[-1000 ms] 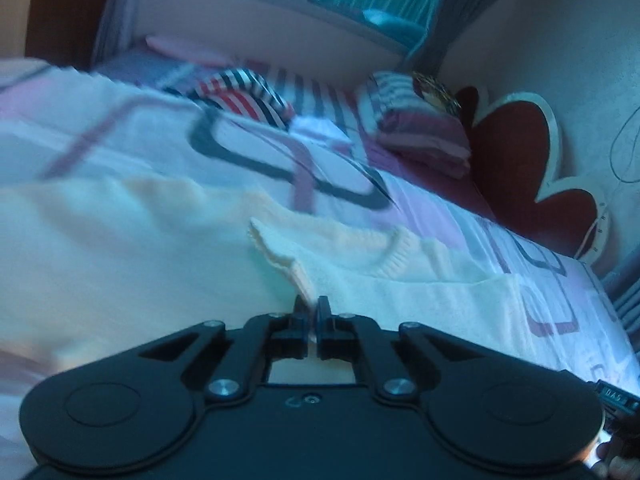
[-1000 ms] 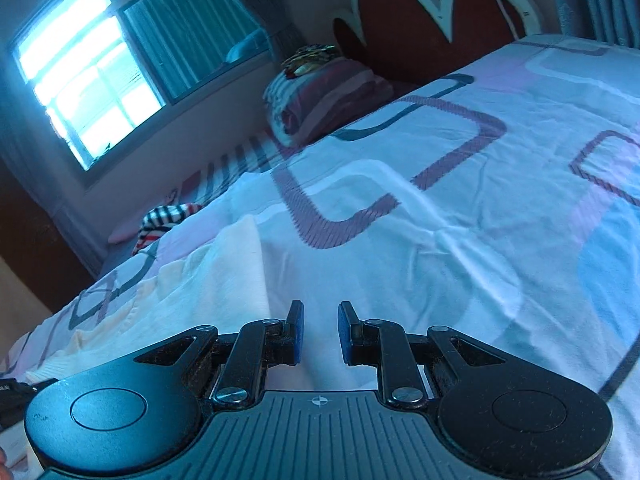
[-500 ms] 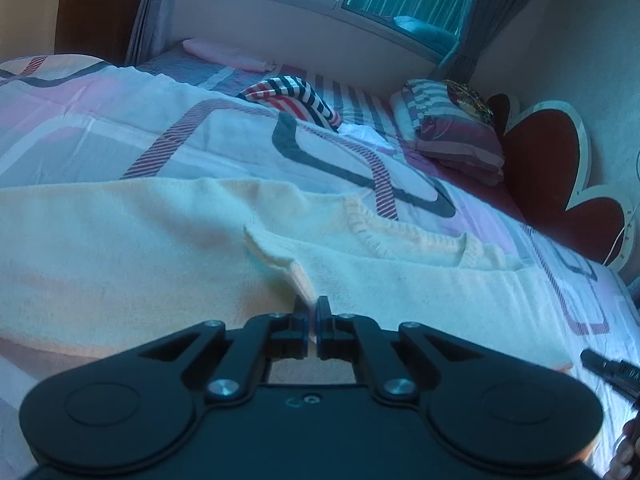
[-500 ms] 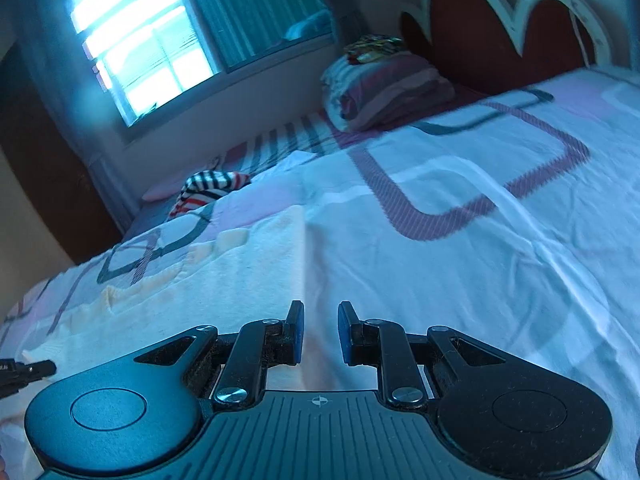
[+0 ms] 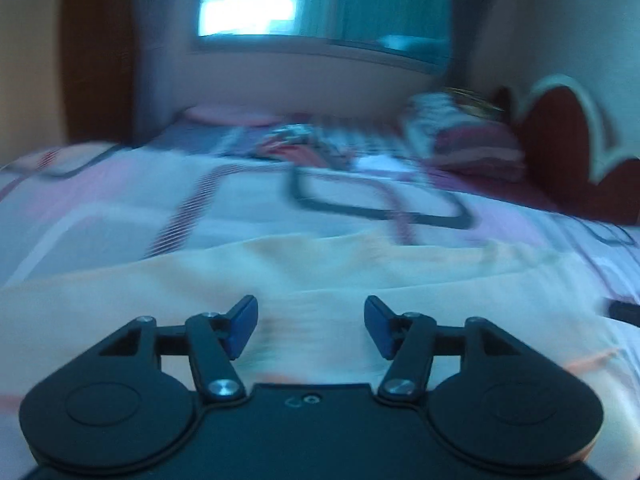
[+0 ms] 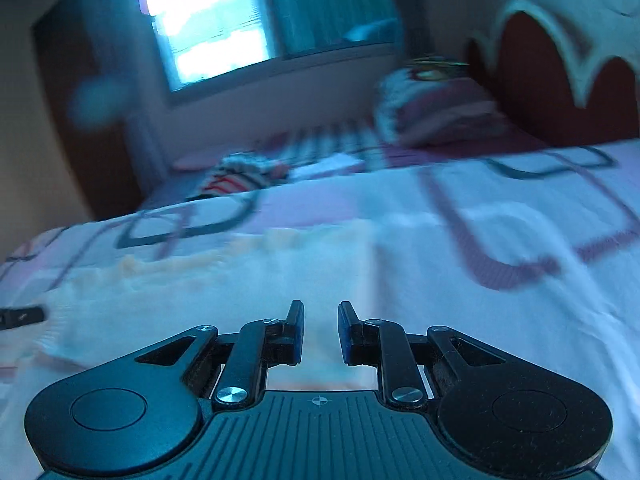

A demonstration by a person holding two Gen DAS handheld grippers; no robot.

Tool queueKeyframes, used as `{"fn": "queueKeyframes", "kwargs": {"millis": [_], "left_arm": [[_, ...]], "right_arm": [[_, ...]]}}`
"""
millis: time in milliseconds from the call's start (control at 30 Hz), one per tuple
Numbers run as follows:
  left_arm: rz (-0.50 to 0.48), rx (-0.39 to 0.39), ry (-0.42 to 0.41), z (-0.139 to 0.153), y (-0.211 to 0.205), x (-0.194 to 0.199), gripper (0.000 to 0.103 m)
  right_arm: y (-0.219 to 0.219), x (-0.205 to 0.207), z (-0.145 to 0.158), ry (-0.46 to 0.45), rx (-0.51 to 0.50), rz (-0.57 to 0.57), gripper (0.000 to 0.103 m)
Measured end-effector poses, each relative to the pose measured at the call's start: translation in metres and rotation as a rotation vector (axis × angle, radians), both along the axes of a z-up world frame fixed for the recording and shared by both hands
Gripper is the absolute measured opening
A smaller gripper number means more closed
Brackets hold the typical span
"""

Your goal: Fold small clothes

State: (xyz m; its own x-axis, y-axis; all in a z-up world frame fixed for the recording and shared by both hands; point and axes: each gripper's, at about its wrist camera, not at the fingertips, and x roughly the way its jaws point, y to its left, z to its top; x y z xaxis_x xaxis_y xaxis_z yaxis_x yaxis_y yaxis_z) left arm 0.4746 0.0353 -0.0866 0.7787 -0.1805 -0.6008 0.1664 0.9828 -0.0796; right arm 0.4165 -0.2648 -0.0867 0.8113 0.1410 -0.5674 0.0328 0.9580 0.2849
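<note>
A cream knitted sweater lies spread flat on the patterned bedsheet. My left gripper is wide open and empty just above the sweater. The sweater also shows in the right wrist view, with its straight edge near the middle. My right gripper hovers open and empty over that edge. Both views are motion-blurred. Each view shows the tip of the other gripper at its edge.
A striped garment lies at the far side of the bed. A stack of folded bedding sits by the red scalloped headboard. A window is in the far wall.
My left gripper has opened and let go of the sweater fold it was pinching; the sweater now lies flat. Both grippers have swung, and the views are blurred.
</note>
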Motion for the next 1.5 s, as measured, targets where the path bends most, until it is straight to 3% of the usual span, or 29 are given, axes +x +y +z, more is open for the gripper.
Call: {"fn": "queueKeyframes", "kwargs": {"millis": [67,167,233,300,433,467,567,667,767,967,1033,1133,1233,1367,1500], "left_arm": [[-0.068,0.012,0.015,-0.005,-0.025,0.009,0.060],[-0.084,0.055,0.056,-0.022,-0.043,0.023,0.060],[-0.069,0.078,0.060,-0.029,-0.038,0.027,0.062],[-0.057,0.065,0.057,-0.034,-0.025,0.027,0.063],[-0.074,0.066,0.044,-0.035,-0.015,0.025,0.063],[-0.071,0.067,0.043,-0.035,-0.016,0.025,0.063],[-0.063,0.078,0.041,-0.035,-0.021,0.028,0.065],[-0.043,0.082,0.058,-0.027,-0.023,0.027,0.064],[-0.056,0.065,0.025,-0.019,-0.026,0.013,0.066],[-0.057,0.094,0.052,-0.036,-0.034,0.006,0.069],[-0.024,0.095,0.047,-0.029,-0.035,0.003,0.066],[-0.043,0.114,0.048,-0.037,-0.039,-0.003,0.074],[-0.038,0.102,0.056,-0.031,-0.036,-0.001,0.073],[0.045,0.016,0.040,-0.019,0.001,-0.021,0.071],[0.226,-0.040,0.059,-0.020,0.079,-0.057,0.070]], "right_arm": [[0.020,0.022,-0.005,-0.001,0.015,0.080,0.019],[0.055,0.049,-0.015,0.033,0.028,0.228,0.019],[0.068,0.056,-0.016,0.013,-0.036,0.290,0.019],[0.055,0.065,-0.016,0.010,-0.067,0.235,0.019],[-0.029,0.096,-0.028,0.072,-0.026,-0.075,0.014],[-0.043,0.103,-0.030,0.084,0.003,-0.098,0.003],[-0.046,0.112,-0.030,0.099,-0.030,-0.066,0.002],[-0.042,0.104,-0.028,0.107,-0.056,-0.049,0.002],[-0.042,0.070,-0.018,0.081,-0.041,-0.020,0.003],[-0.021,0.009,-0.023,0.109,-0.089,0.009,0.002],[-0.020,-0.001,-0.017,0.111,-0.088,-0.020,0.003],[-0.013,-0.017,-0.009,0.072,-0.061,-0.013,0.003],[-0.002,-0.015,-0.017,0.127,-0.102,-0.003,0.003],[0.005,-0.022,0.004,0.104,-0.086,-0.020,0.003],[0.015,-0.030,0.012,0.106,-0.066,-0.020,0.003]]}}
